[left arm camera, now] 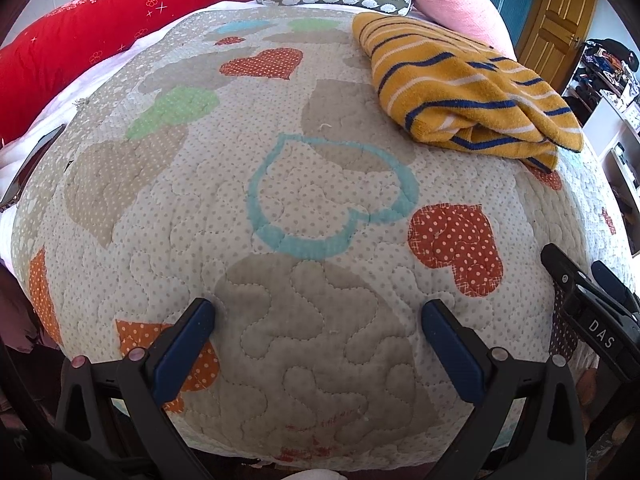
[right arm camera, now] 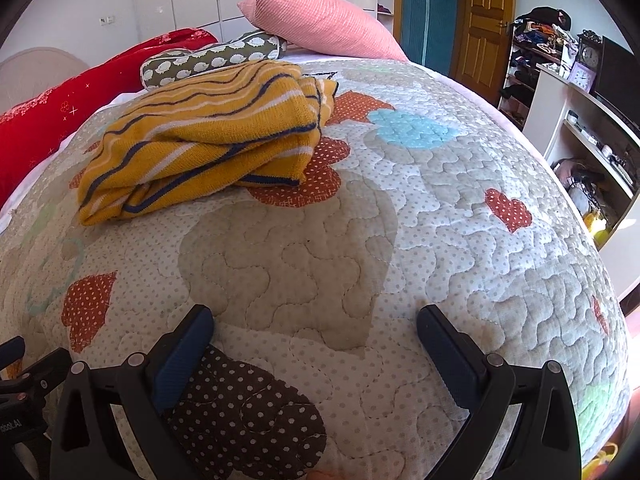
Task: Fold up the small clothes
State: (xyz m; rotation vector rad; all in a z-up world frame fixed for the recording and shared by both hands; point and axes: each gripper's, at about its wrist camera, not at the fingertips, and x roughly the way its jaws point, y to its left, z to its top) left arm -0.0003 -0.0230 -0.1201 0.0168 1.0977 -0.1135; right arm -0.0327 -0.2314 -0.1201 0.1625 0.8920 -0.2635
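A small mustard-yellow garment with blue and white stripes (left arm camera: 464, 88) lies folded in a bundle on the heart-patterned quilt (left arm camera: 280, 208), at the far right in the left wrist view. It also shows in the right wrist view (right arm camera: 208, 136), up and to the left. My left gripper (left arm camera: 318, 312) is open and empty over the quilt's near part, well short of the garment. My right gripper (right arm camera: 316, 320) is open and empty, also above bare quilt (right arm camera: 400, 240). The right gripper's body (left arm camera: 592, 304) shows at the right edge of the left wrist view.
A pink pillow (right arm camera: 320, 20), a grey hedgehog-print bolster (right arm camera: 208, 60) and a red cushion (left arm camera: 80, 32) lie at the head of the bed. A wooden door (right arm camera: 484, 16) and cluttered white shelves (right arm camera: 580, 120) stand to the right. A dark flat object (left arm camera: 28, 168) lies at the bed's left edge.
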